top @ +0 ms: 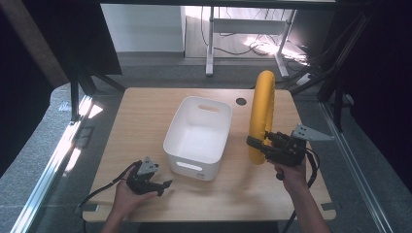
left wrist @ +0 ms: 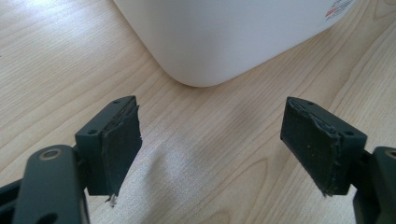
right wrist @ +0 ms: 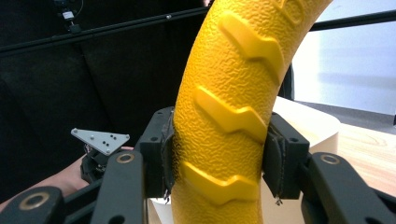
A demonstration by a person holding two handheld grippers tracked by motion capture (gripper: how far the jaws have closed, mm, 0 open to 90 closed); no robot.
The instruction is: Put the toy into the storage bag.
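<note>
A yellow ring with raised tread marks (top: 261,114) stands on edge, just right of the white bin (top: 198,137). My right gripper (top: 256,143) is shut on its lower part; in the right gripper view the two pads (right wrist: 169,154) press on both sides of the yellow ring (right wrist: 224,112). My left gripper (top: 166,185) rests near the table's front left, held by a hand, open and empty. In the left gripper view its jaws (left wrist: 210,149) stand wide apart over bare wood, facing a rounded corner of the white bin (left wrist: 224,37).
The wooden table (top: 141,111) has a round cable hole (top: 241,101) at the back. The bin is empty with handle slots in its walls. Black frame posts stand at both sides, and a white desk leg stands behind on the floor.
</note>
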